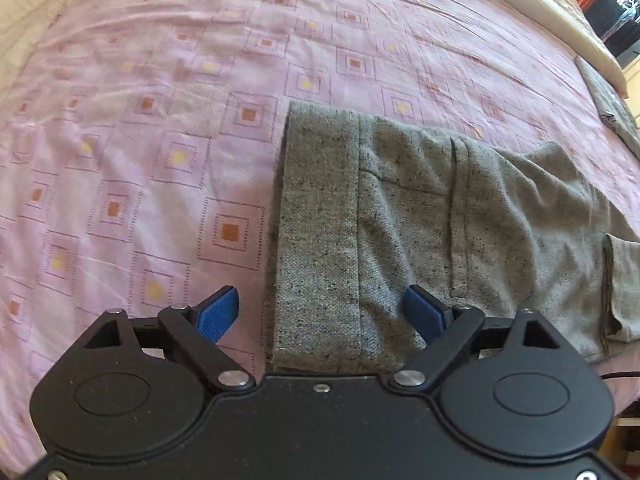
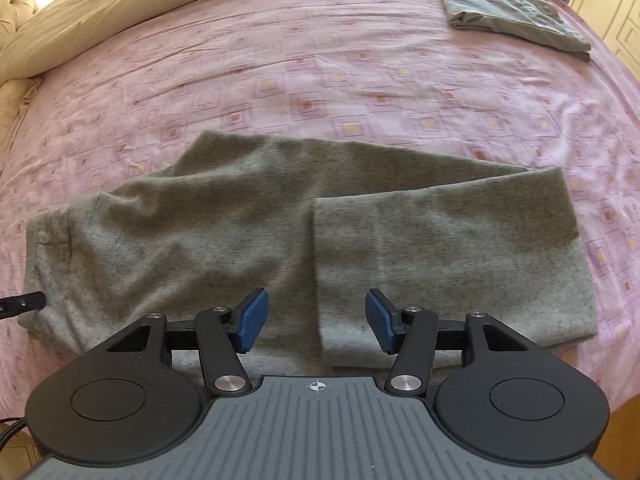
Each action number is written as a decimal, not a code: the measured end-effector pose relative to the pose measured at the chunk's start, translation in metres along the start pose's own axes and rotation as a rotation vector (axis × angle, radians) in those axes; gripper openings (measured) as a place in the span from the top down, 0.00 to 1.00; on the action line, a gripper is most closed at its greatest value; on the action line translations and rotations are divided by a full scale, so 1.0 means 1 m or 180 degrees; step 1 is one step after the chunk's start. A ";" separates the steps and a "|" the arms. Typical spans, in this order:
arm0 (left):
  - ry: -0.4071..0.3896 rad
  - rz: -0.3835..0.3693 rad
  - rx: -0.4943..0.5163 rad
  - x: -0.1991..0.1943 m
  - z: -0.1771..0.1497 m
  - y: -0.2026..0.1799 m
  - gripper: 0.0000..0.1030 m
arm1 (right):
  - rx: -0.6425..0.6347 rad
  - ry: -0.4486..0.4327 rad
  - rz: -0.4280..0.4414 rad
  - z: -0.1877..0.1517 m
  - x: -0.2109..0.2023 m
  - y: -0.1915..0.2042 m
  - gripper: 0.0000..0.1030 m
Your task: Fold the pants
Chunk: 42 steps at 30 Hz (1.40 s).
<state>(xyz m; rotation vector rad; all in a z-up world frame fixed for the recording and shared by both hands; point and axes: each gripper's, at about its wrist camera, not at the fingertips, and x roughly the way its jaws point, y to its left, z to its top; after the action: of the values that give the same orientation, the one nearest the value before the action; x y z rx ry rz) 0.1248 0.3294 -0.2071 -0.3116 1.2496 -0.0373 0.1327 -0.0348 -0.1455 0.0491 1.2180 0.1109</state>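
The grey pants (image 2: 248,236) are lying flat along the near edge of the bed (image 2: 280,80), already doubled lengthwise with the leg ends turned back over themselves, so the fold seems to be sitting midway — the next move is likely calling for a pinch on both ends. The left gripper (image 1: 320,316) is hovering spread over the waistband end and the right gripper (image 2: 318,322) spread over the turned-back leg, neither one holding cloth. Open bedspread is stretching toward the far edge — only a folded grey cloth (image 2: 512,12) is sitting at the far right corner.

Pants (image 2: 280,232) lie on the bed (image 2: 360,92), folded cloth (image 2: 512,12) behind.
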 end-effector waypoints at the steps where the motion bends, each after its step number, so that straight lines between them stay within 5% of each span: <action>1: 0.0038 -0.0075 -0.0018 0.005 0.000 0.002 0.08 | -0.0007 -0.0003 0.0010 -0.001 -0.002 0.007 0.49; 11: -0.0145 -0.0510 0.0004 0.020 0.013 0.012 0.02 | -0.0110 0.0070 -0.0012 -0.008 -0.013 0.058 0.49; 15: -0.0035 -0.0936 -0.0067 0.028 0.028 0.014 0.02 | -0.0115 0.0091 -0.0038 -0.007 -0.013 0.067 0.49; 28: 0.0031 -0.0748 0.0207 0.029 0.032 -0.010 0.02 | -0.0094 0.0152 0.0034 -0.003 -0.010 0.086 0.49; 42: 0.0285 -0.1193 -0.0075 0.036 0.028 -0.004 0.03 | -0.0262 0.0121 0.0129 -0.001 -0.017 0.098 0.49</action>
<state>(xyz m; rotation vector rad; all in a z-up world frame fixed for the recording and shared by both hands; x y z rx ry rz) 0.1629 0.3250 -0.2313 -0.5666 1.2664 -0.3614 0.1202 0.0607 -0.1205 -0.0002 1.2494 0.1978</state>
